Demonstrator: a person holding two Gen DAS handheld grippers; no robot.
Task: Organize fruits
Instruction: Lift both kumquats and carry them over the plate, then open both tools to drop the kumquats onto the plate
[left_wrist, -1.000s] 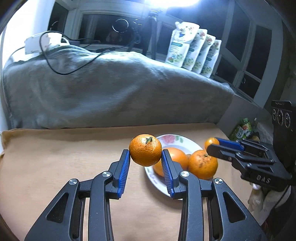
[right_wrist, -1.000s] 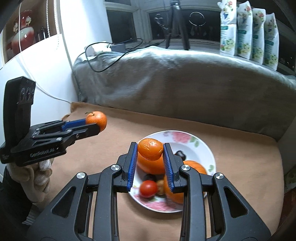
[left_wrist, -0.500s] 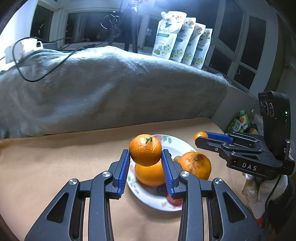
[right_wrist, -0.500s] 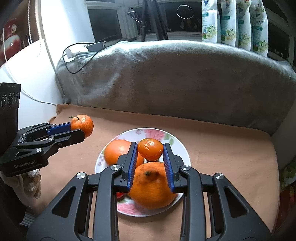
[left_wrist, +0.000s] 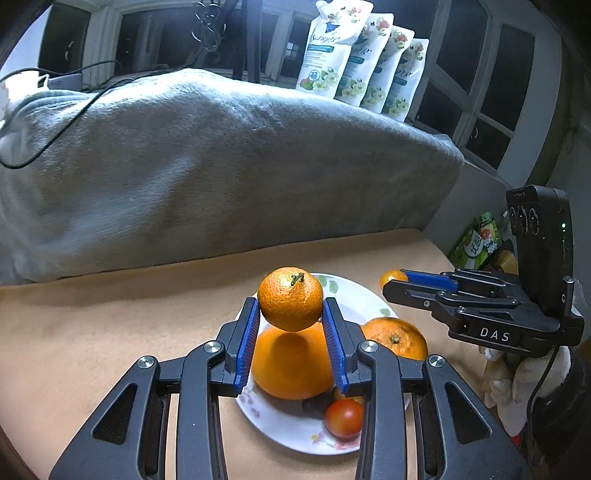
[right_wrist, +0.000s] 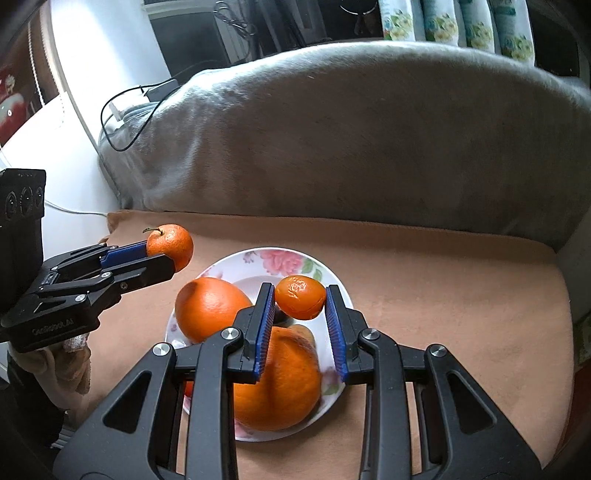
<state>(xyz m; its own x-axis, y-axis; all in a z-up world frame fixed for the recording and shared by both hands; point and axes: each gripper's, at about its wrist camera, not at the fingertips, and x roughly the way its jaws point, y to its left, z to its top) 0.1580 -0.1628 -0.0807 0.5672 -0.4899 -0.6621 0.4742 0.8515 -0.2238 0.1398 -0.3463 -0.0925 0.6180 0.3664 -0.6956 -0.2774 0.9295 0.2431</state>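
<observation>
Both hands are bringing fruit to the flowered plate (right_wrist: 334, 278), which sits on the tan cloth of the table (right_wrist: 461, 295) in front of a grey blanket (right_wrist: 351, 129), and the step in hand looks like setting two small fruits down among what the plate already carries. To do it well, each piece should go down into a bare spot or a hollow between the fruits already there, not on the crown of a big orange where it would roll off; the back of the plate, near the pink flower print, looks the freest place. The two tools should come in one after the other so their fingers do not cross over the plate, and each should spread only once its fruit rests on something. The left tool (left_wrist: 290, 325) is narrowed onto a tangerine (left_wrist: 290, 299) with a green stem, its blue pads pinching the fruit on both sides, held in the air above a large orange (left_wrist: 293, 363) on the plate; a second orange (left_wrist: 395, 338) and a small red tomato (left_wrist: 344, 418) lie there too. The right tool (right_wrist: 300, 317) is nearly pressed together, pinching a smaller, wrinkled tangerine (right_wrist: 300, 297) clear above the plate and touching nothing else. A dark item half hidden among the fruit cannot be made out.
</observation>
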